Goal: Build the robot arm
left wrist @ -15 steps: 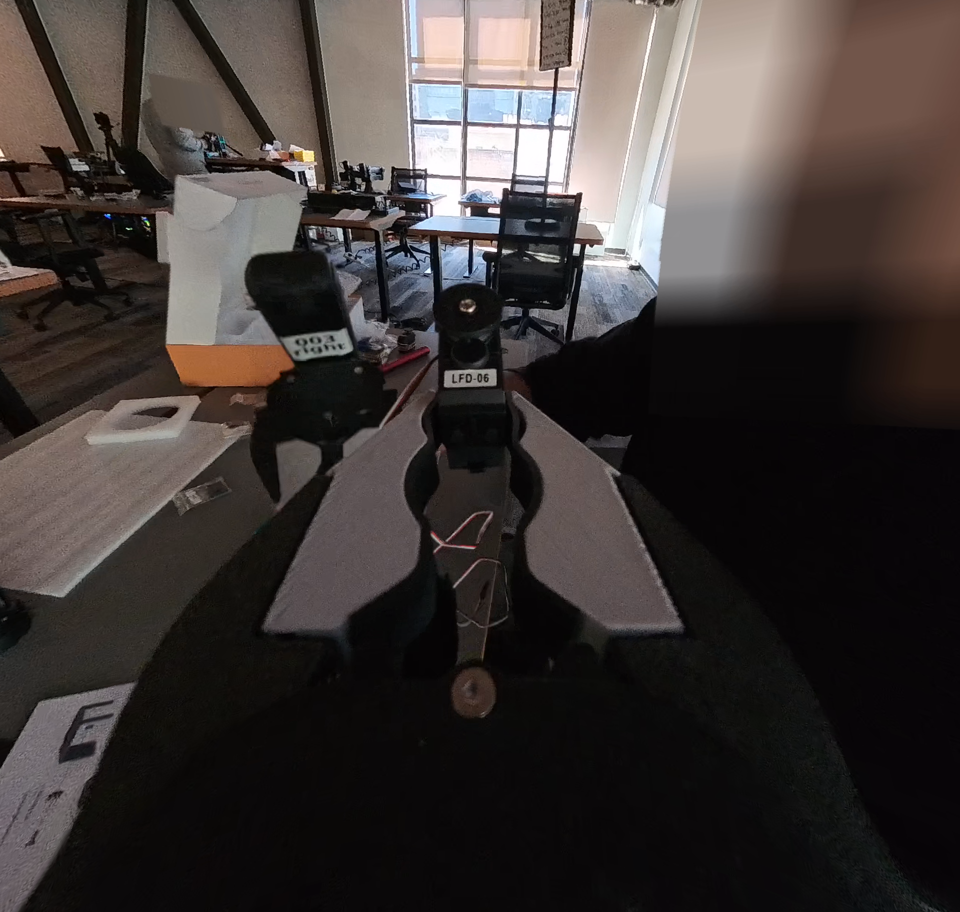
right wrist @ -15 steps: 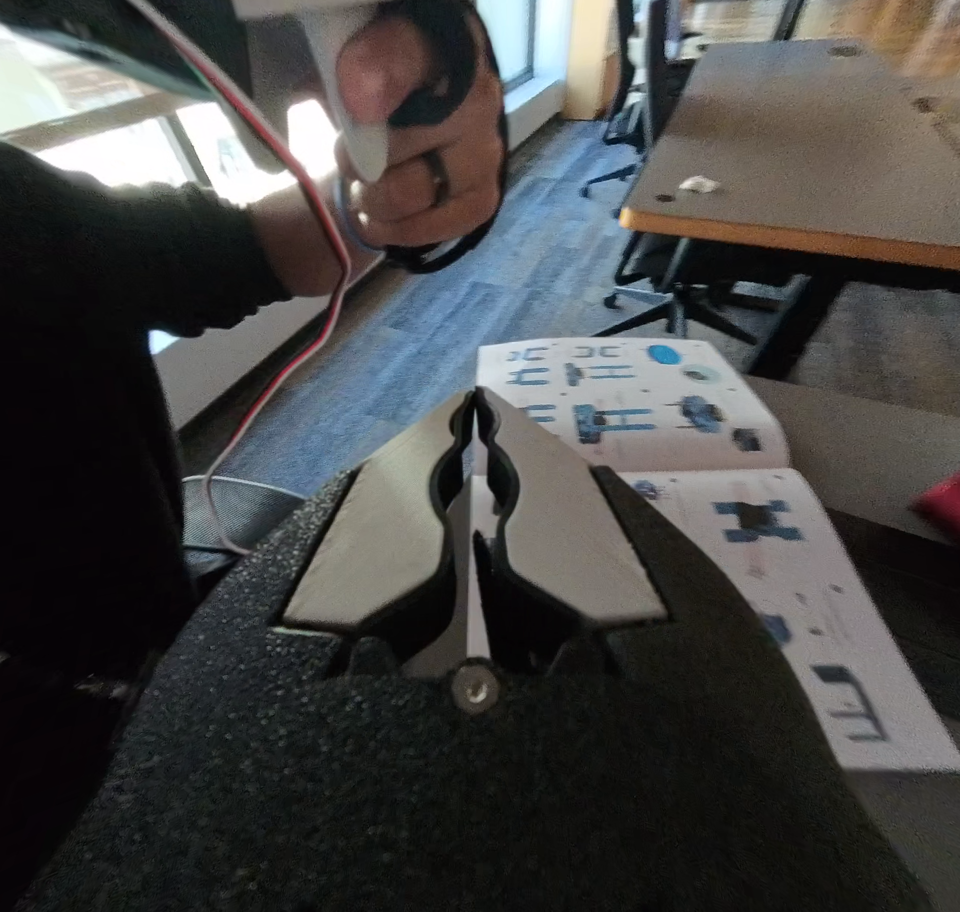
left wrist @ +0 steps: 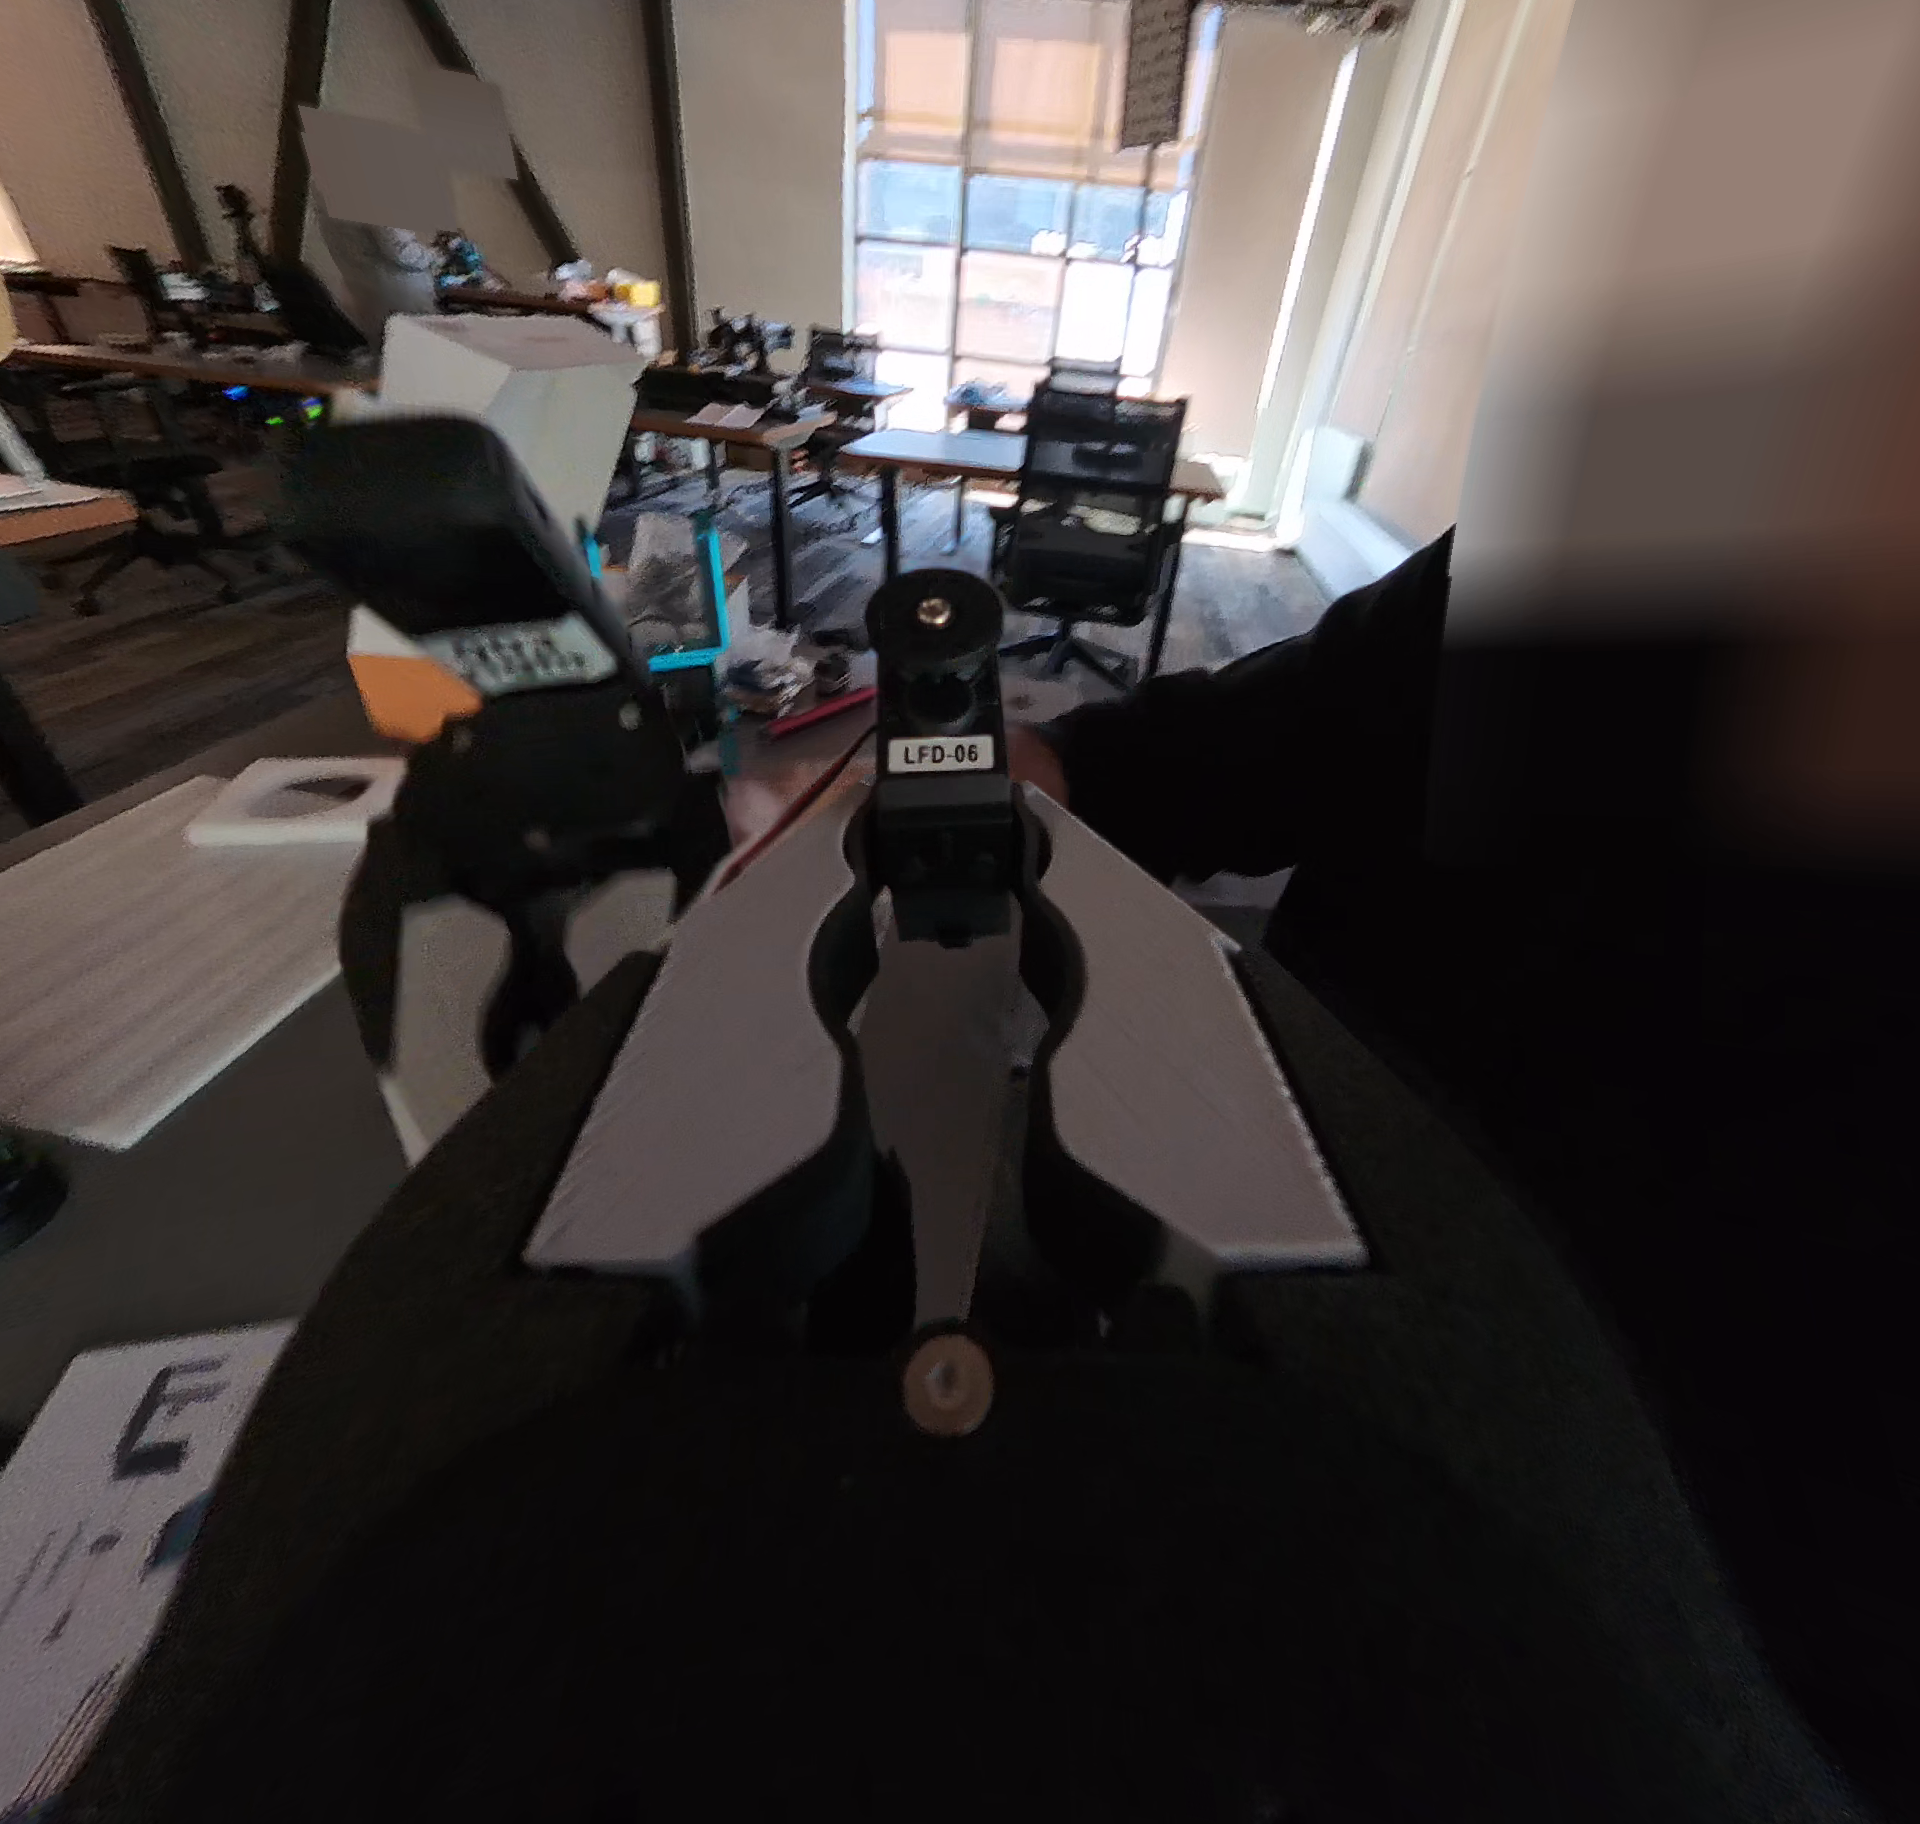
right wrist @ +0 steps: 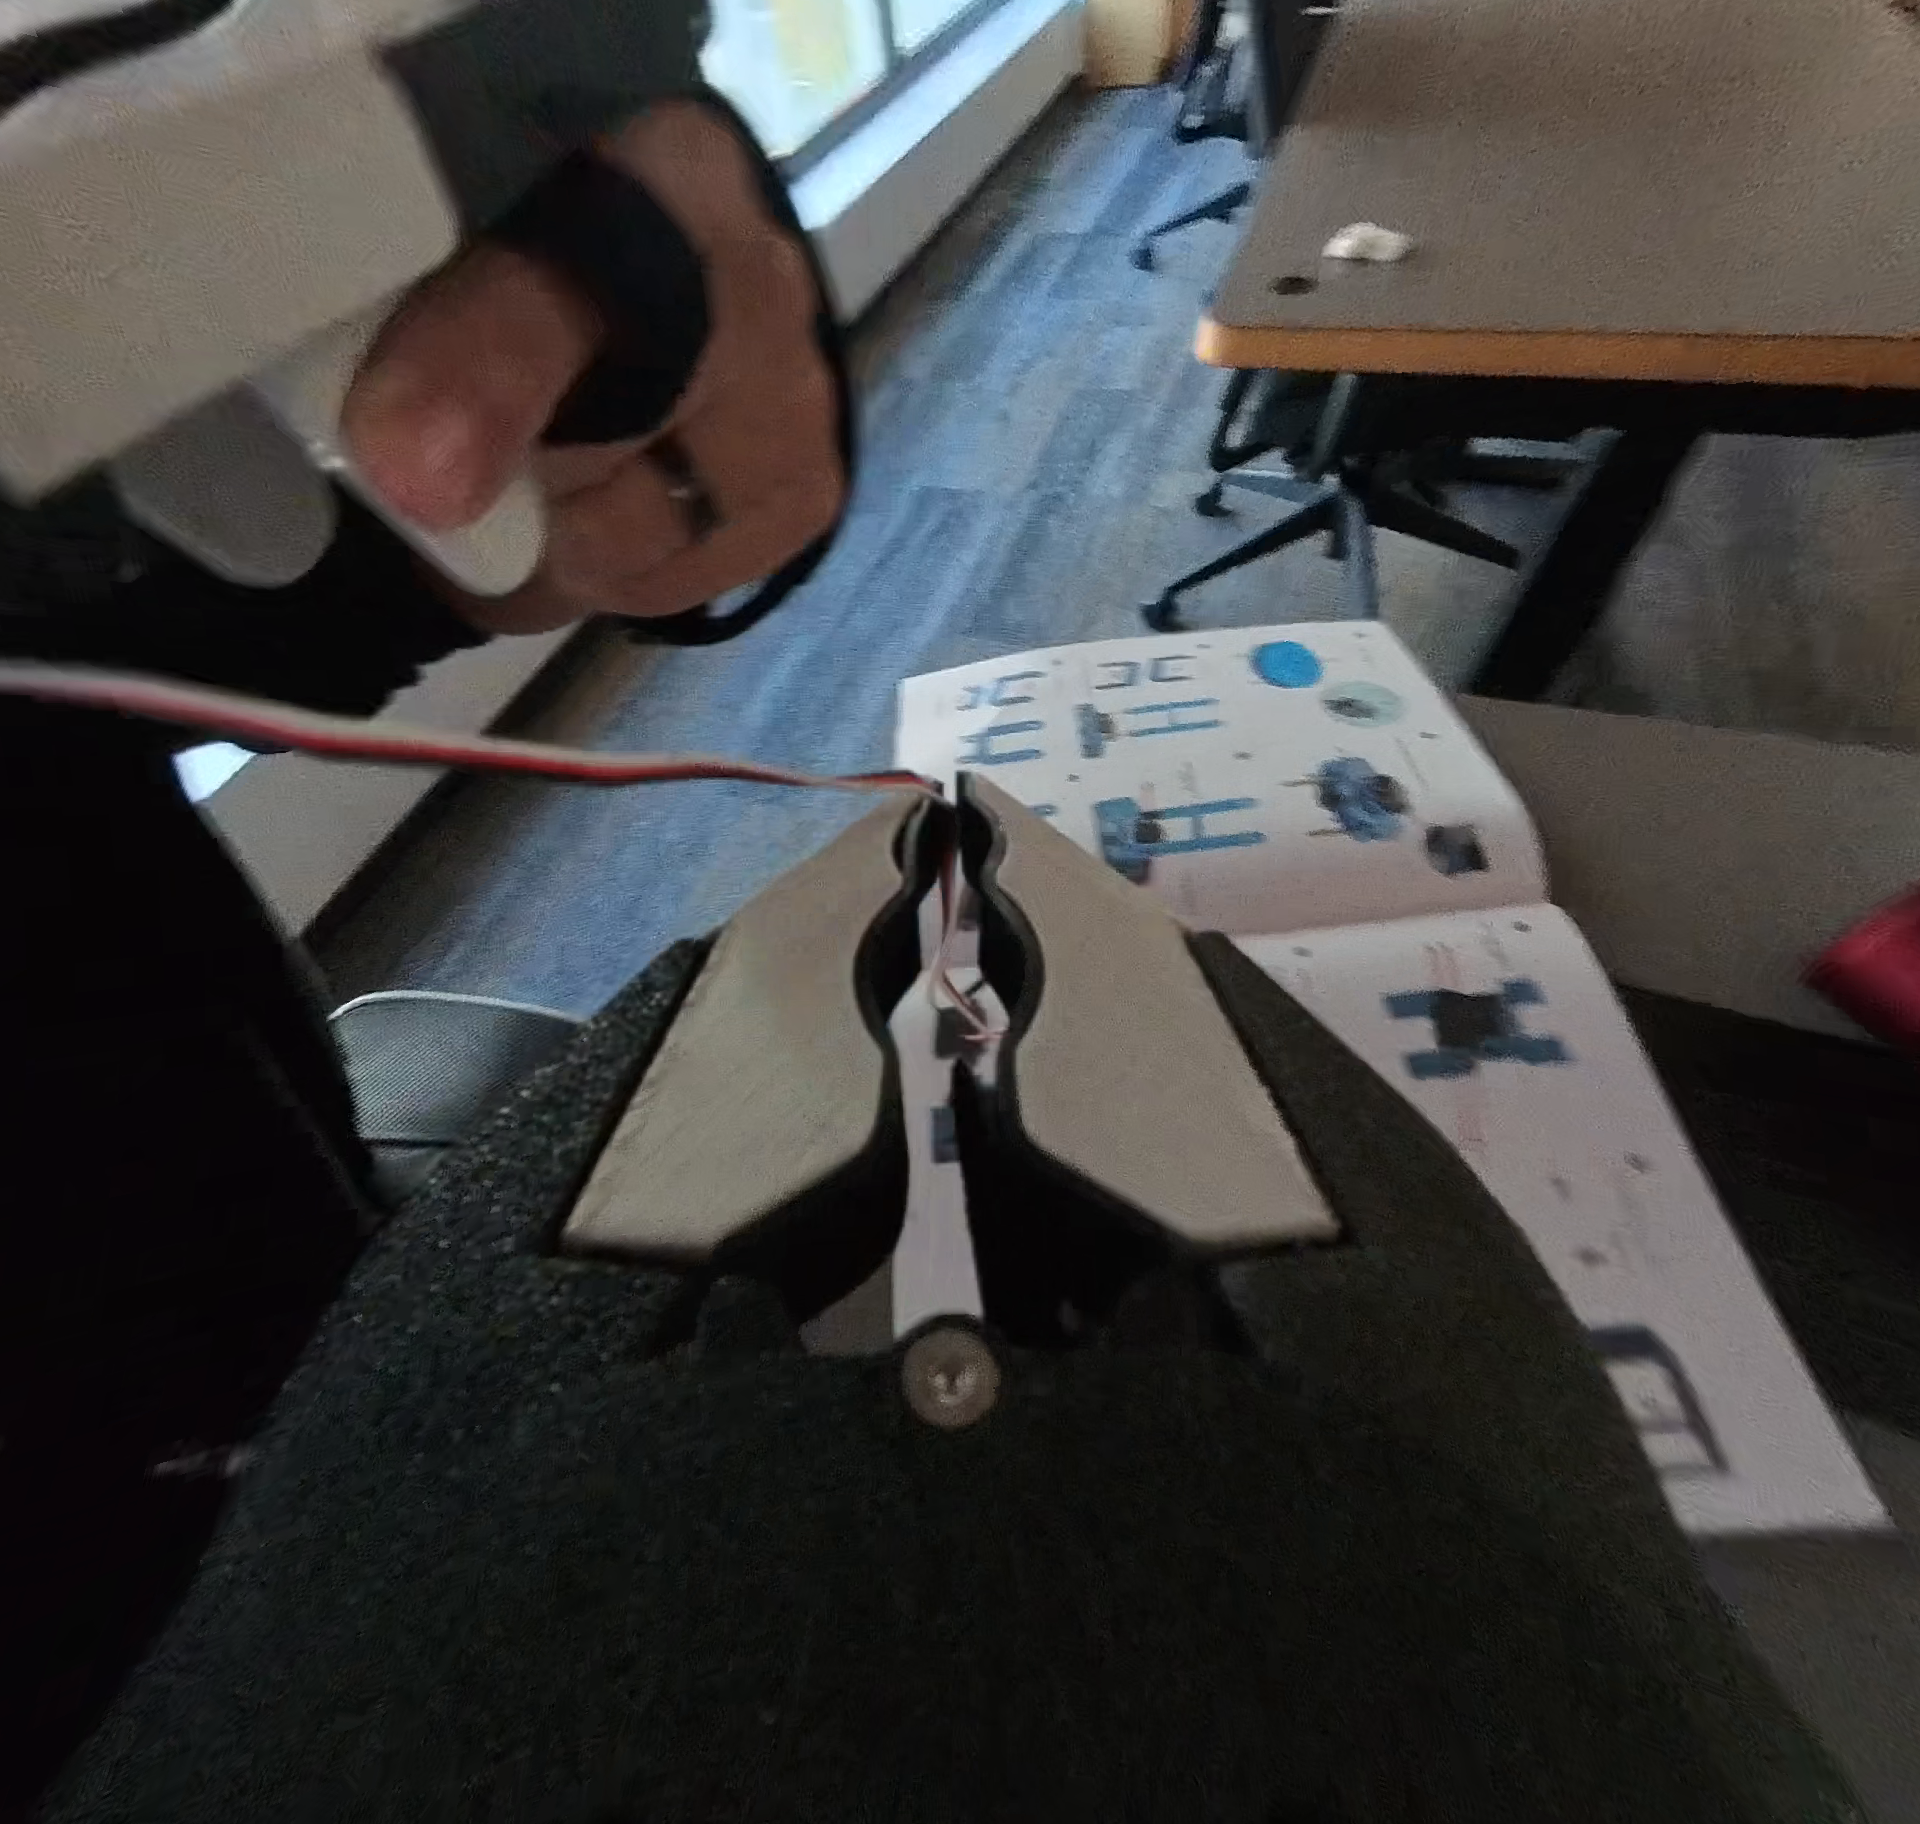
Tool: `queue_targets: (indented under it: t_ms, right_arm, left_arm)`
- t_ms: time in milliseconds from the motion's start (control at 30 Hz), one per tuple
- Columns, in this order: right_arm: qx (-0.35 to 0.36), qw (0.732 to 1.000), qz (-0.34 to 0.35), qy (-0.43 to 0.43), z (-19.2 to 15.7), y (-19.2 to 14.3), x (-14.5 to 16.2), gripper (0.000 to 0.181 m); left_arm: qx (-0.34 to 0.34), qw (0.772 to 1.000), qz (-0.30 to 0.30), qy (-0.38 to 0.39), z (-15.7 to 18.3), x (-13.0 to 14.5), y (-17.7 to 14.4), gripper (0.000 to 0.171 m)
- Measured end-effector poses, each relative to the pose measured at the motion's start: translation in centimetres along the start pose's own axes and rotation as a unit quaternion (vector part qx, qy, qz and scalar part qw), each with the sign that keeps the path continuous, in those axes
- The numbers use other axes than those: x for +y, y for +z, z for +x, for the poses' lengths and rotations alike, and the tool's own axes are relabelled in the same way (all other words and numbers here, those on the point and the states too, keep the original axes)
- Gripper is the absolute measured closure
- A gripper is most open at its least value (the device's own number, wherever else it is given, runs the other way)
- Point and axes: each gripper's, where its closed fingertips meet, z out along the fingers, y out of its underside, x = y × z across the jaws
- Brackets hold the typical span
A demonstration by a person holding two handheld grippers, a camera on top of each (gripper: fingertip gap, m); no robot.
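Observation:
In the left wrist view my left gripper [left wrist: 940, 824] is shut on a small black block [left wrist: 940, 735] with a white label and a round top. It holds the block upright in the air. A thin red, white and black wire [right wrist: 540, 751] runs from my left side to my right gripper [right wrist: 943, 798], which is shut on the wire's end. A little of the wire lies between its fingers. A person's hand [right wrist: 613, 444] grips the left gripper's handle at upper left. The right gripper [left wrist: 509, 735] shows blurred to the left of the block, above the table.
An open instruction booklet [right wrist: 1309, 818] lies on the dark table under the right gripper, with a red thing [right wrist: 1870, 953] at its right. A white box [left wrist: 520, 392], a foam sheet [left wrist: 135, 953] and a foam frame [left wrist: 291, 808] lie at left. Desks and office chairs [left wrist: 1091, 527] stand behind.
The wire's end is now between the right gripper's fingers; before, it hung loose by the hand. The loops of wire between the left fingers are gone. The right gripper has risen and come closer.

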Motion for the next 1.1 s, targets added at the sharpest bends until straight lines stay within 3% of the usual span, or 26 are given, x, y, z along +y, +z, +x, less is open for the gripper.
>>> queue_targets:
  t_ms: [67,133,200,300,367,433,500,567,667,767,867,967,1033,1100]
  right_arm:
    - [0.142,0.990,-0.017,0.002,5.3,-2.8,-1.4,0.180]
    - [0.309,0.947,-0.086,-0.032,10.3,-7.7,-2.1,0.180]
    - [0.395,0.892,-0.197,-0.096,12.0,-11.3,-2.5,0.180]
    - [0.431,0.780,-0.394,-0.225,13.2,-13.3,-1.5,0.181]
    - [0.388,0.703,-0.530,-0.275,14.2,-14.2,1.7,0.181]
    - [0.339,0.640,-0.624,-0.294,15.7,-15.7,5.3,0.181]
    - [0.310,0.605,-0.675,-0.288,17.9,-17.6,8.0,0.181]
    - [0.251,0.619,-0.702,-0.248,18.6,-19.0,10.9,0.181]
    - [0.189,0.639,-0.725,-0.174,18.0,-21.2,13.1,0.181]
    - [0.175,0.605,-0.767,-0.123,16.2,-25.0,12.4,0.181]
    - [0.133,0.624,-0.765,-0.090,13.1,-25.8,12.0,0.181]
    - [0.129,0.624,-0.758,-0.136,13.9,-26.7,12.2,0.181]
    - [0.111,0.650,-0.739,-0.138,15.0,-26.8,13.7,0.181]
    - [0.103,0.687,-0.709,-0.125,16.1,-26.5,15.6,0.181]
  left_arm:
    - [-0.076,0.996,-0.043,0.019,-1.8,1.8,-0.9,0.151]
    - [-0.198,0.975,-0.087,0.041,-5.2,3.7,-2.9,0.151]
    - [-0.327,0.936,-0.114,0.056,-9.2,5.2,-5.7,0.150]
    - [-0.457,0.880,-0.112,0.068,-13.7,6.6,-8.1,0.151]
    - [-0.509,0.850,-0.111,0.083,-15.9,7.4,-7.9,0.151]
    - [-0.498,0.854,-0.103,0.107,-16.8,8.2,-5.3,0.151]
    - [-0.494,0.853,-0.107,0.126,-17.4,9.4,-2.6,0.151]
    - [-0.505,0.845,-0.120,0.129,-18.3,11.1,-0.3,0.151]
    - [-0.501,0.854,-0.108,0.086,-19.4,12.9,2.7,0.151]
    - [-0.474,0.873,-0.097,0.067,-19.5,13.8,5.5,0.150]
    - [-0.463,0.878,-0.098,0.068,-19.4,14.4,7.5,0.151]
    - [-0.455,0.879,-0.106,0.093,-18.4,14.9,9.3,0.151]
    - [-0.450,0.874,-0.130,0.127,-17.4,15.4,10.9,0.151]
    - [-0.464,0.850,-0.175,0.179,-16.8,16.3,12.0,0.150]
